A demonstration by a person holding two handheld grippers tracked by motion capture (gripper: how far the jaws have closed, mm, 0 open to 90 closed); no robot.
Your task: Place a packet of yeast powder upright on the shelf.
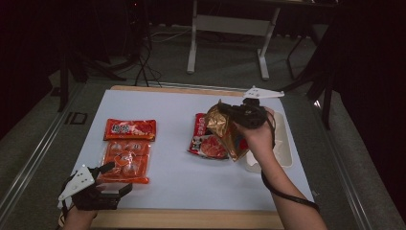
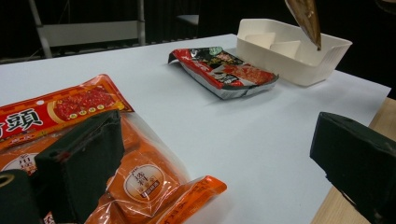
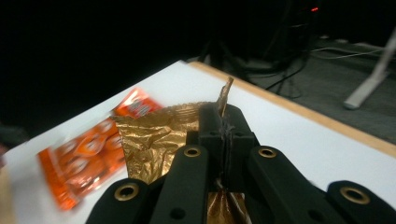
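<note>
High view: the right gripper [image 1: 230, 114] holds a crumpled gold packet [image 1: 225, 130] lifted above a red packet [image 1: 206, 141], beside a white tray [image 1: 282, 148]. The left gripper [image 1: 112, 178], jaws spread, rests at the orange snack packet [image 1: 125, 160].

Left gripper view: wide-apart jaws straddle the orange packet's corner on the white table [image 2: 224, 135].

Right gripper view: jaws pinch the gold packet's edge.

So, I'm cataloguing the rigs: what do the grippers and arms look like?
Both grippers, left gripper and right gripper, are black with a pale three-cornered plate on top. Right's links carry brass-ringed holes. A black cable trails along the right forearm. Forearms bare, no sleeves.
</note>
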